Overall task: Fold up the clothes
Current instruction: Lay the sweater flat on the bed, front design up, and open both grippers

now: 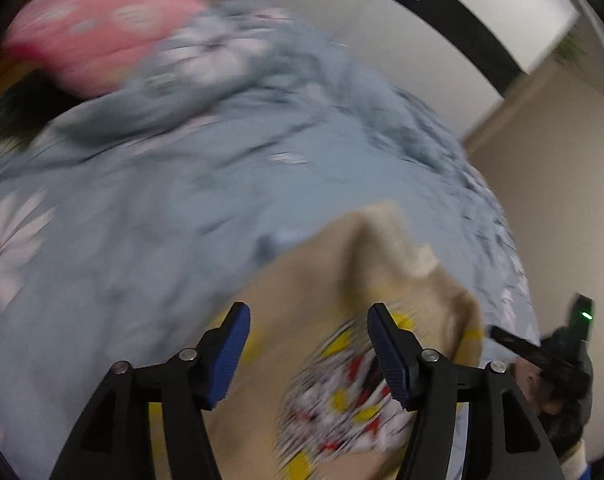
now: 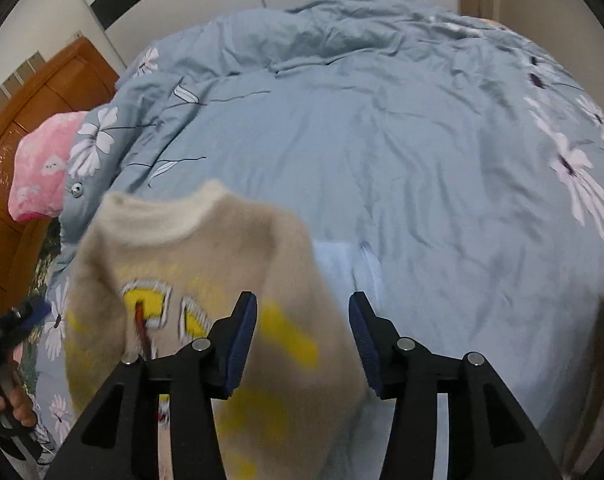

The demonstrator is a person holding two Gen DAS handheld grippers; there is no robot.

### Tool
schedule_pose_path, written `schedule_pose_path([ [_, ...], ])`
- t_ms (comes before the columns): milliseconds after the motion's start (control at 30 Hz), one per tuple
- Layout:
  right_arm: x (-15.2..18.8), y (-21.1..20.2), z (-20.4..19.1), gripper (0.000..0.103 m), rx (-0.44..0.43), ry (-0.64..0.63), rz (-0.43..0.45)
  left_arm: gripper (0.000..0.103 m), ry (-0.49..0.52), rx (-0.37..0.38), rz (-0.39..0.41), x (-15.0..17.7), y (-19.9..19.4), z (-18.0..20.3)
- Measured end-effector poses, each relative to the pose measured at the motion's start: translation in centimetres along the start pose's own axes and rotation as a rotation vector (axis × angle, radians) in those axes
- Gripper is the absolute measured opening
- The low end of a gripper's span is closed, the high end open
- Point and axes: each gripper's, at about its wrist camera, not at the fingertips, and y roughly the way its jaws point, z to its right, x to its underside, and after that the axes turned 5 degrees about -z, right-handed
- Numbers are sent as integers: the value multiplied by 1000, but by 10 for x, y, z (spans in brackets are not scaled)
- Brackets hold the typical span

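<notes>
A beige fuzzy sweater (image 1: 334,280) with a yellow, red and white cartoon print lies on the bed; the right wrist view shows its pale collar (image 2: 162,216) at the far end. My left gripper (image 1: 308,312) hovers open over the printed part, and nothing is pinched between its blue pads (image 1: 230,356). My right gripper (image 2: 302,300) is open too, over the sweater's (image 2: 206,264) right edge, its pads apart from the cloth. Each wrist view catches the other gripper at its border: the right one (image 1: 558,360) and the left one (image 2: 10,332), both in a person's hand. The left wrist view is blurred.
A light blue duvet (image 2: 422,152) with white flowers covers the bed, rumpled at its far side. A pink pillow (image 2: 42,160) lies at the head by a brown wooden headboard (image 2: 30,92). Pale walls (image 1: 542,200) stand beyond the bed.
</notes>
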Motion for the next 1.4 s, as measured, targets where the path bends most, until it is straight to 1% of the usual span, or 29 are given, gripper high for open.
schedule_pose_path([
  [33,11,-5,-2,49,-11,9,0,65,-25,-22,-2,10,-6,-13],
  [67,22,-7,-4,49,-26,15,-8,65,-51,-61,-6,24,-13,-31],
  [167,61,-10,-14,49,-75,13,-56,65,-92,-162,-40,55,-19,-66],
  [233,83,-9,-25,49,-107,2,-85,65,-89,-184,-62,74,-21,-82],
  [300,97,-5,-34,49,-134,1,-109,65,-96,-205,-85,91,-23,-100],
  [367,106,-3,-38,49,-137,18,-115,65,-122,-223,-104,103,-22,-119],
  [433,117,-1,-41,49,-144,42,-128,65,-175,-217,-119,114,-21,-142],
  [500,126,2,-44,49,-130,44,-143,65,-210,-209,-134,123,-19,-154],
  [633,138,7,-51,49,-111,41,-163,63,-249,-96,-131,139,-17,-161],
  [667,138,7,-53,49,-107,43,-163,63,-253,-84,-122,140,-17,-161],
  [733,136,9,-56,49,-102,53,-162,47,-254,-58,-105,139,-16,-160],
  [767,135,9,-57,49,-101,57,-161,25,-248,-57,-108,137,-14,-158],
  [800,134,9,-58,49,-101,61,-160,13,-240,-59,-113,134,-13,-157],
  [900,131,8,-61,49,-101,70,-154,10,-203,-76,-113,125,-11,-156],
  [967,129,5,-59,49,-94,68,-146,10,-178,-100,-95,108,-12,-162],
  [1000,129,2,-57,49,-89,67,-142,10,-175,-112,-79,100,-15,-166],
  [1133,127,-9,-43,49,-45,69,-121,10,-220,-144,17,53,-35,-194],
  [1200,128,-12,-37,49,-25,75,-118,10,-214,-187,52,25,-39,-203],
  [1233,128,-13,-35,49,-18,75,-119,10,-206,-211,59,11,-38,-205],
  [1300,128,-13,-36,49,-10,59,-124,10,-183,-254,58,-6,-34,-209],
  [1333,129,-13,-37,49,-6,50,-126,10,-169,-281,50,-19,-25,-206],
  [1400,129,-12,-41,49,2,29,-132,10,-156,-314,34,-33,-11,-205],
])
